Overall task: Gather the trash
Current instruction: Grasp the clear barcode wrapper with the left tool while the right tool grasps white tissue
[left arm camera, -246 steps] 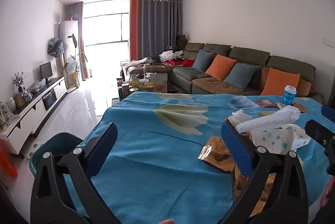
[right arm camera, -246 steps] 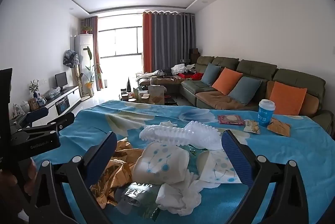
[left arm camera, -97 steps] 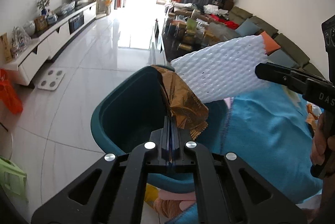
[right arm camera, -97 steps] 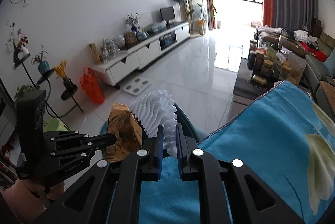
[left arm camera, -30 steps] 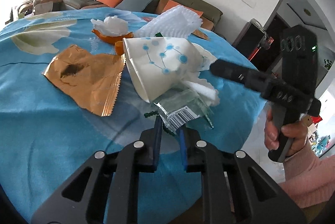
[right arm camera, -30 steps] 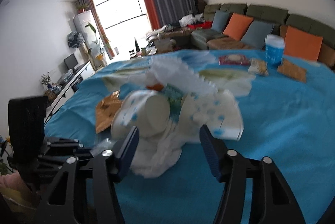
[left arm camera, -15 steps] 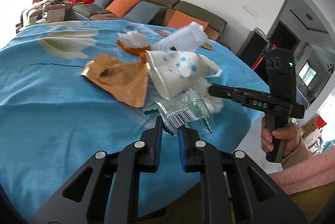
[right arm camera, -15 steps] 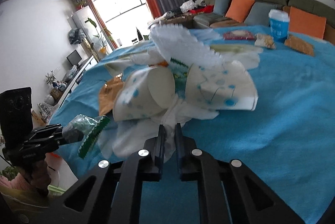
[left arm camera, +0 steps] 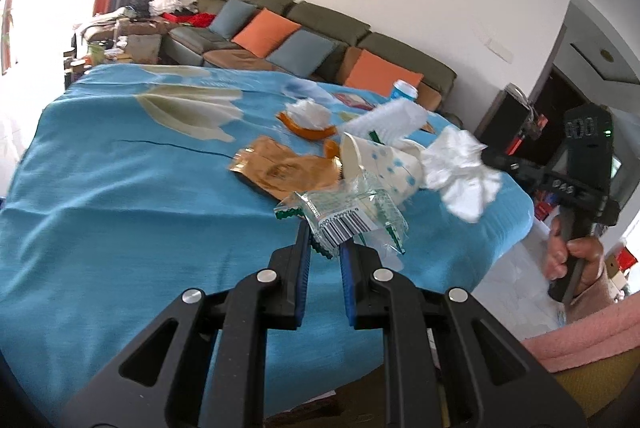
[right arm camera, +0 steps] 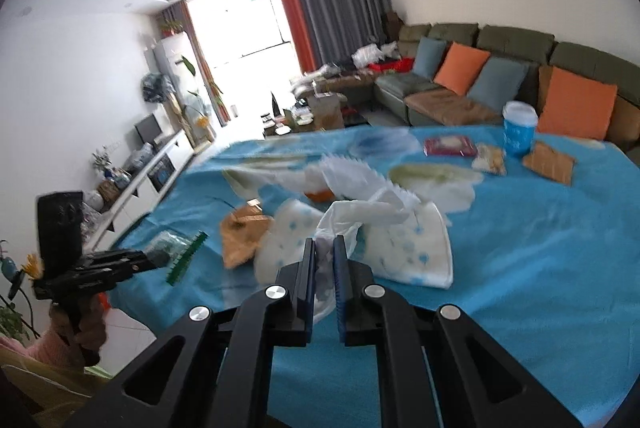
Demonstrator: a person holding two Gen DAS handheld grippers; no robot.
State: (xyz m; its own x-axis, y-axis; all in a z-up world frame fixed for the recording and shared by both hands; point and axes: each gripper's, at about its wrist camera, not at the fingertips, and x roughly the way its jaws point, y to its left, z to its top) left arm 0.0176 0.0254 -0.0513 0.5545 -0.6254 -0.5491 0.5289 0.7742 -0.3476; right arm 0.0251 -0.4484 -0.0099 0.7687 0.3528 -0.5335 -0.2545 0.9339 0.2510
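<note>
My left gripper (left arm camera: 324,234) is shut on a clear plastic wrapper (left arm camera: 346,214) with a barcode and green edges, held above the blue tablecloth (left arm camera: 120,196); the wrapper also shows in the right wrist view (right arm camera: 176,252). My right gripper (right arm camera: 324,248) is shut on a crumpled white tissue (right arm camera: 360,216), which also shows in the left wrist view (left arm camera: 460,168). On the table lie a gold foil wrapper (left arm camera: 280,168), dotted paper cups (left arm camera: 384,160), white foam netting (left arm camera: 388,118) and a tissue on orange peel (left arm camera: 308,116).
A blue-and-white cup (right arm camera: 518,128), a red packet (right arm camera: 450,146) and snack wrappers (right arm camera: 548,156) sit at the far side of the table. A sofa (right arm camera: 480,76) with orange and blue cushions stands behind it. A TV cabinet (right arm camera: 140,180) lines the left wall.
Both grippers have lifted and pulled back from the trash pile, the left with the plastic wrapper, the right with the white tissue now clear of the cups.
</note>
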